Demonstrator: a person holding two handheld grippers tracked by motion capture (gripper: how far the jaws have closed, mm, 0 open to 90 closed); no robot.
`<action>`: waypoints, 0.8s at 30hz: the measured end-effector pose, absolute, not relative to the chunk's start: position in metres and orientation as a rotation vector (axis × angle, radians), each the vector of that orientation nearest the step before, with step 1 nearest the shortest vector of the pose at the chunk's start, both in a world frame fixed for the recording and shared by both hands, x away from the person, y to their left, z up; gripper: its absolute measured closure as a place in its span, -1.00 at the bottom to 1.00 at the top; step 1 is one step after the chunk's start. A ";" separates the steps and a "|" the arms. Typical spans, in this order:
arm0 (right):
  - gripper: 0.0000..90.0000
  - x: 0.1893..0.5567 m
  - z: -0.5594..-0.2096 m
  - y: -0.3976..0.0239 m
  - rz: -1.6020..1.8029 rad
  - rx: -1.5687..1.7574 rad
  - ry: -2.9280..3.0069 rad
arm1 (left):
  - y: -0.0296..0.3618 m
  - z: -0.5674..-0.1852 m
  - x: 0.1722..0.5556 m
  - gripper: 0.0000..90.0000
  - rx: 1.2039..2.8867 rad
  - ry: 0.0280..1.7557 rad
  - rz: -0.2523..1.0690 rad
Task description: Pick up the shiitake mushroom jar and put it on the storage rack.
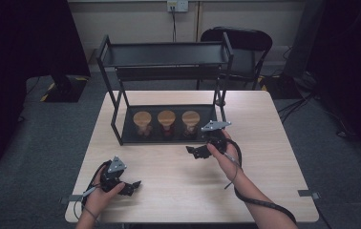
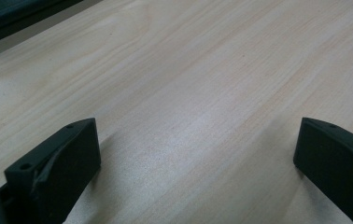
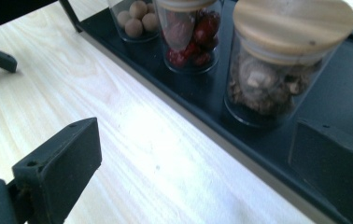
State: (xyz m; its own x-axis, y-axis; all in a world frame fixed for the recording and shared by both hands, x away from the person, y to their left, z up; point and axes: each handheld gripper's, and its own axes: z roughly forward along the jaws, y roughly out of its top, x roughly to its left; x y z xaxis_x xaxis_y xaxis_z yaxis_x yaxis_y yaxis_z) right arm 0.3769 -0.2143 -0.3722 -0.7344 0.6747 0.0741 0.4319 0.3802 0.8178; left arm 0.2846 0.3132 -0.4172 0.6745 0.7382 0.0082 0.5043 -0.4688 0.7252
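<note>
Three wooden-lidded jars (image 1: 166,122) stand on the black rack's (image 1: 121,136) lower shelf – the right gripper (image 1: 195,151) hovers just before it. Left gripper (image 2: 193,158): jaws wide apart, empty, low over bare table (image 2: 202,70). Right gripper view: jaws spread wide, empty, nearest the walnut jar (image 3: 277,65).

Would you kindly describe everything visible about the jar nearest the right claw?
The jar nearest the right claw is a clear glass cylinder with a round, light wooden lid seated on top. It holds brownish, wrinkled pieces that look like walnuts, though that is uncertain. It stands upright on the black shelf's bottom tray, rightmost of three jars in the high view. The open right claw faces it without touching; nothing else touches it.
</note>
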 end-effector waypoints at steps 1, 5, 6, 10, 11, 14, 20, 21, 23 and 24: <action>-0.96 0.376 -0.373 -0.216 1.283 0.976 2.371 | 0.313 -0.417 0.285 -1.00 2.169 0.952 0.419; -0.96 0.371 -0.374 -0.221 1.291 0.974 2.374 | 0.313 -0.417 0.285 -1.00 2.169 0.952 0.419; -0.96 0.369 -0.375 -0.223 1.290 0.973 2.373 | 0.313 -0.417 0.285 -1.00 2.169 0.952 0.419; -0.96 0.363 -0.377 -0.228 1.295 0.966 2.375 | 0.313 -0.417 0.285 -1.00 2.169 0.952 0.419; -0.96 0.362 -0.378 -0.230 1.298 0.967 2.377 | 0.313 -0.417 0.285 -1.00 2.169 0.952 0.419; -0.96 0.357 -0.378 -0.234 1.299 0.966 2.379 | 0.313 -0.417 0.285 -1.00 2.169 0.952 0.419; -0.96 0.349 -0.379 -0.246 1.303 0.960 2.374 | 0.313 -0.417 0.285 -1.00 2.169 0.952 0.420; -0.96 0.348 -0.379 -0.248 1.303 0.962 2.374 | 0.313 -0.417 0.285 -1.00 2.169 0.952 0.419; -0.96 0.347 -0.379 -0.252 1.305 0.963 2.373 | 0.313 -0.417 0.285 -1.00 2.169 0.952 0.419; -0.96 0.345 -0.379 -0.255 1.298 0.962 2.370 | 0.313 -0.417 0.285 -1.00 2.169 0.952 0.419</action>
State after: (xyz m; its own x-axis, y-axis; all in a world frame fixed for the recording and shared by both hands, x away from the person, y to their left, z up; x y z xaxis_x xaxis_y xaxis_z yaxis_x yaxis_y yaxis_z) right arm 0.3448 -0.2547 -0.3793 -0.7423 0.6658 0.0751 0.4219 0.3774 0.8243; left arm 0.2846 0.3132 -0.4172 0.6745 0.7382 0.0081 0.5043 -0.4687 0.7253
